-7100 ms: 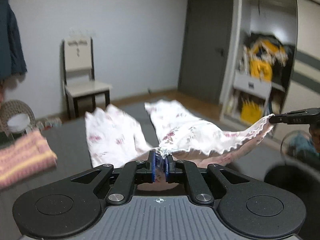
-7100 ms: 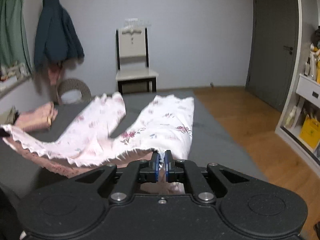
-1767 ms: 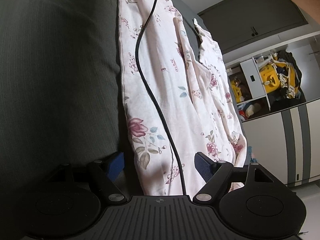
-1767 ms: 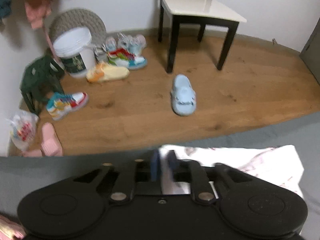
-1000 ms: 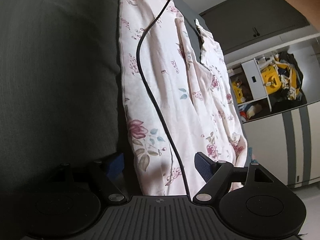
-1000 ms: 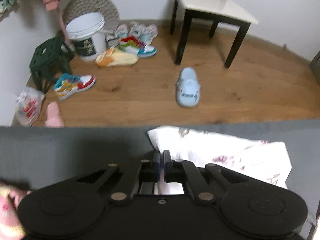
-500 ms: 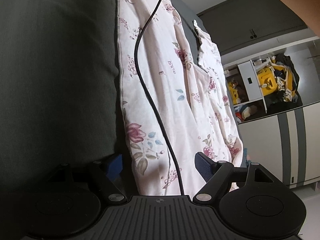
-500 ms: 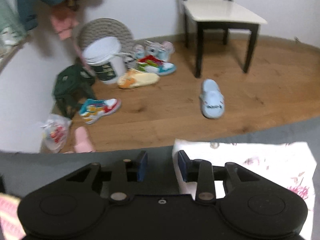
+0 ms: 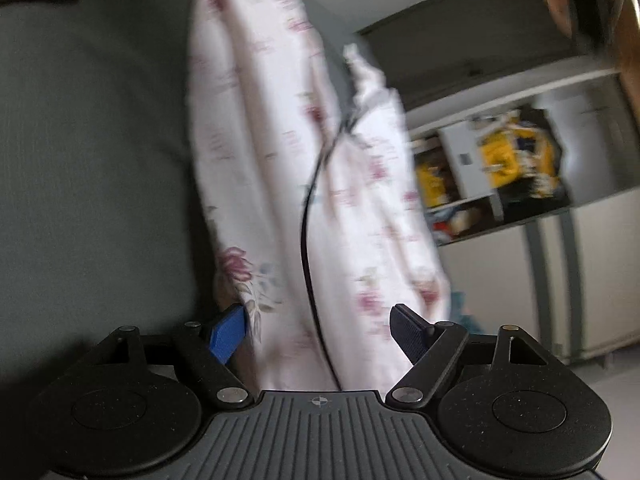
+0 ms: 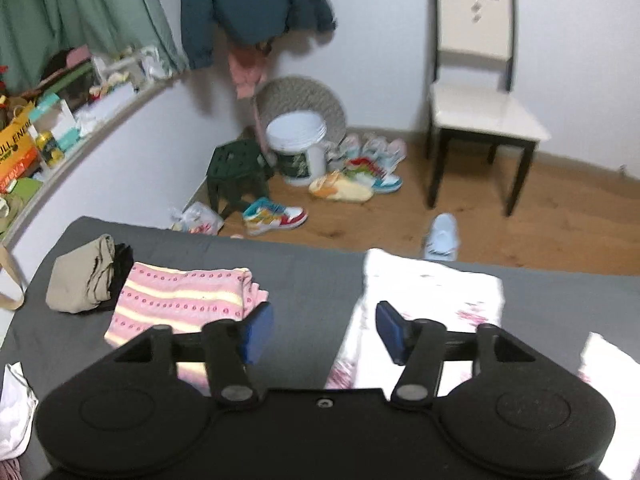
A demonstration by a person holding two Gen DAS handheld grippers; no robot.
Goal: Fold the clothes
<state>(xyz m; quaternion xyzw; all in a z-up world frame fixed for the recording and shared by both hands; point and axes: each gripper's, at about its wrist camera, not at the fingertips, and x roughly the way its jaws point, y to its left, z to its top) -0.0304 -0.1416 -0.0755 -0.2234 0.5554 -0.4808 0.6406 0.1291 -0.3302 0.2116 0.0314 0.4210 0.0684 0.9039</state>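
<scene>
Having let go of the white floral cotton pyjama trousers (image 10: 432, 292) lying folded lengthwise on the dark grey bed (image 10: 312, 276), the right gripper (image 10: 324, 330) now gapes empty (left gripper (image 9: 320, 330) likewise open), so a crosswise fold probably follows.

A bare strip of grey bed (image 10: 316, 280) separates floral garment (image 10: 432, 292) and folded pink stack (image 10: 180, 300).

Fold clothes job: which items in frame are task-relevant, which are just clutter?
Task-relevant:
floral pyjama trousers
left gripper, open
right gripper, open
grey bed

Clutter:
pink striped folded garment
beige folded garment
chair
shoes
white bucket
</scene>
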